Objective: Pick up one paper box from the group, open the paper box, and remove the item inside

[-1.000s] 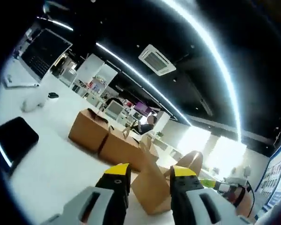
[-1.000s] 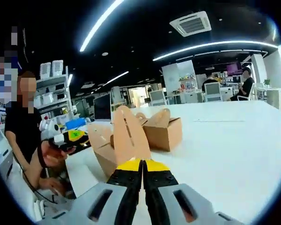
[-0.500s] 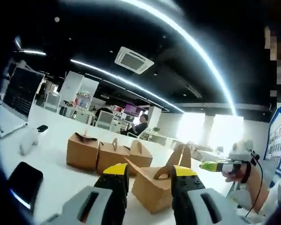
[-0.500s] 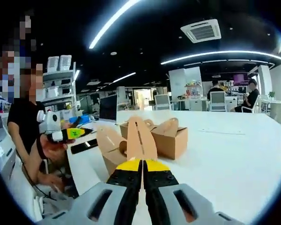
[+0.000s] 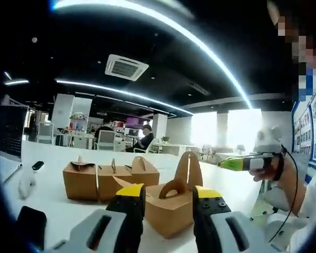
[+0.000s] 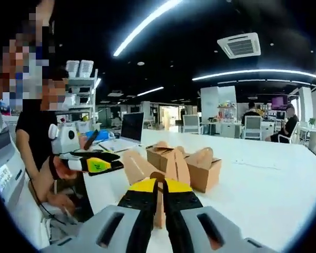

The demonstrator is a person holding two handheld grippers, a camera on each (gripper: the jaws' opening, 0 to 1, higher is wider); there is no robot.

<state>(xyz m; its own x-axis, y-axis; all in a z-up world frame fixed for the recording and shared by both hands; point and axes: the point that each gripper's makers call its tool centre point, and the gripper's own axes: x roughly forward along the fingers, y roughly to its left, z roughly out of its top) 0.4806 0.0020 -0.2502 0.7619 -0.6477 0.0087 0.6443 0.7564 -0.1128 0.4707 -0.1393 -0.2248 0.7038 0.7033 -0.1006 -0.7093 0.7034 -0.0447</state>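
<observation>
Office ceiling strip lights glow above a white bench [image 5: 58,197] where brown paper boxes [image 5: 102,179] sit grouped. Just ahead, the right gripper [image 6: 159,192] pinches the nearest paper box's [image 5: 171,208] upright handle flap [image 6: 175,167]; the left gripper's [image 5: 167,203] jaws stand apart.

I see a big white table [image 6: 263,174], a black ceiling with long bright light strips [image 5: 163,23], and sunny windows [image 5: 221,129].

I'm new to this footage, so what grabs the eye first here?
The opened paper box stands nearest on the white table, handle flaps raised, with the right tool shut on one flap. Behind it sits a row of closed boxes. The left tool is open before the box.
</observation>
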